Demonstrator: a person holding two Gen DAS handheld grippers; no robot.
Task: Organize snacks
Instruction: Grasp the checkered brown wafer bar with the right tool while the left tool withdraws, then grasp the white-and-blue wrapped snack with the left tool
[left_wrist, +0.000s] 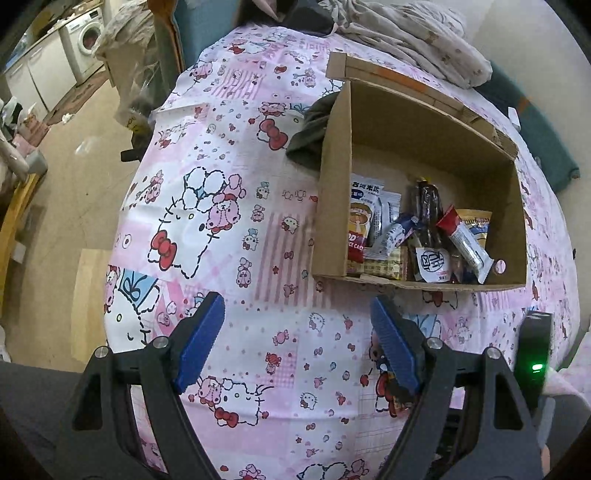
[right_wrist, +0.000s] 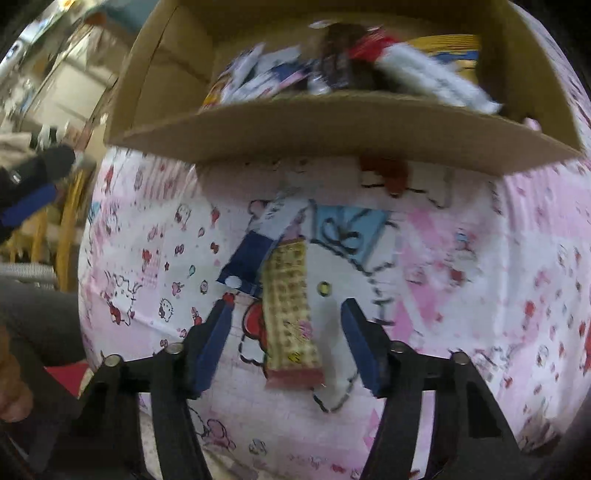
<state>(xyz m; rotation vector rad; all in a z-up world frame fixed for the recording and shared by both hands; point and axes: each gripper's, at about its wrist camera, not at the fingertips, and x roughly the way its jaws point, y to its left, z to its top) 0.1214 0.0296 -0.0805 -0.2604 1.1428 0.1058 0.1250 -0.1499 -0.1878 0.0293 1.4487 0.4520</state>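
The right gripper (right_wrist: 284, 345) hangs wide open over a long, flat snack bar (right_wrist: 291, 317) in a yellow patterned wrapper with a pinkish crimped end, the blue pads (right_wrist: 210, 350) standing on either side of the packet and clear of it, gripping nothing. The bar lies lengthwise on the pink cartoon-print cloth (right_wrist: 461, 277), its far end tucked against or just under a blue-and-white wrapped snack (right_wrist: 255, 254) that lies angled beside it; the blur makes the exact overlap hard to settle. Both packets sit just in front of the cardboard box (right_wrist: 332, 136), whose near wall rises beyond them and which already holds a heap of packaged snacks (right_wrist: 369, 70). The bar looks light and thin, its foil wrapper probably slick and crinkly and the contents likely brittle, so a gentle pinch across its narrow width near the middle would seem the safest hold, away from the crimped end. The left gripper (left_wrist: 295, 350) is likewise spread open and empty, poised above bare cloth (left_wrist: 258, 184) short of the box (left_wrist: 332, 192), where a rice-cake packet (left_wrist: 360, 229), a red-tipped bar (left_wrist: 465, 243) and other wrappers lie piled toward the near wall. A dark garment (left_wrist: 310, 136) is bunched beside the box's left wall.
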